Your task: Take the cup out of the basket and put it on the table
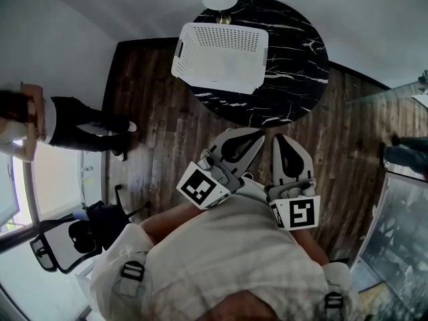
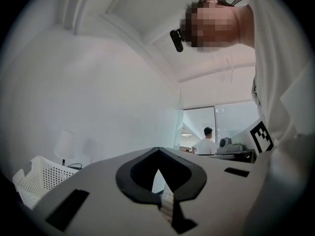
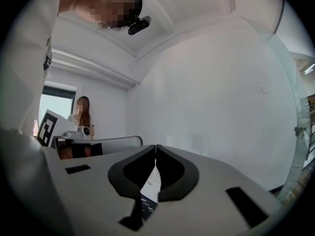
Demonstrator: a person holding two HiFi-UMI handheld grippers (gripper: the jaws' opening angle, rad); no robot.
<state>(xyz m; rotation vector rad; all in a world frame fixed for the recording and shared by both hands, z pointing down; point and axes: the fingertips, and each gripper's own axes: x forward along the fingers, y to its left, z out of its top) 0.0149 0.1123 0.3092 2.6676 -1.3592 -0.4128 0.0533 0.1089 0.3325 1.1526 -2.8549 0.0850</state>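
The left gripper point(image 1: 257, 136) and right gripper point(image 1: 278, 139) hover near the person's chest, fingers clenched on nothing, well short of the worktop point(image 1: 294, 79). The basket point(image 1: 194, 53) sits at the worktop's left edge. The cup is unseen, presumably inside. Reaching in with clenched fingers could topple the cup or shove the basket off.

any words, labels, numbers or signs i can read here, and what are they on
No readable text in any view.
Left hand-held gripper, on its cube: a black and white square marker, a pattern, not letters.
Right hand-held gripper, on its cube: the same kind of marker.
White basket: no label shows.
Person's shirt: a small dark print near its edge, too small to read.
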